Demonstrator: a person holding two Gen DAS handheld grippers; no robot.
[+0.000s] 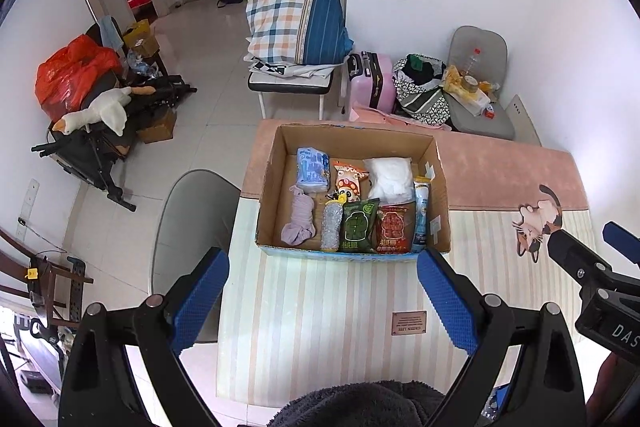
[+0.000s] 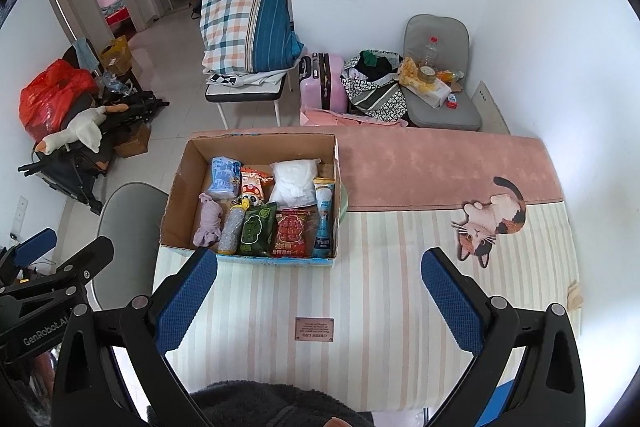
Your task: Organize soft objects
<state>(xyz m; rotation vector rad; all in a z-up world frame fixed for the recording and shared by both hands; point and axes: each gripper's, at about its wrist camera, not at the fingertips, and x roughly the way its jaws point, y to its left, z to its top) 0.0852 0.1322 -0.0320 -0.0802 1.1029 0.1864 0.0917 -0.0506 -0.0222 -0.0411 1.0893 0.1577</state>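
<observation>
Since both grippers hover empty above the table (image 1: pixel 320 327) with every soft item already in the box (image 1: pixel 276 163), the task looks done or nearly so; any next move would only call for straightening a pack. Left gripper (image 1: pixel 322 305) jaws released, wide apart; right gripper (image 2: pixel 320 303) jaws the same, nothing held. Box sits open at the table's far left part, near edge just beyond the left gripper. Inside, two rows: blue pack (image 1: pixel 312 169), snack bag (image 1: pixel 350 179), white bag (image 1: pixel 390 179) behind; lilac cloth (image 1: pixel 300 219), green bag (image 1: pixel 357 227), red bag (image 1: pixel 394 229) in front, packed touching.
</observation>
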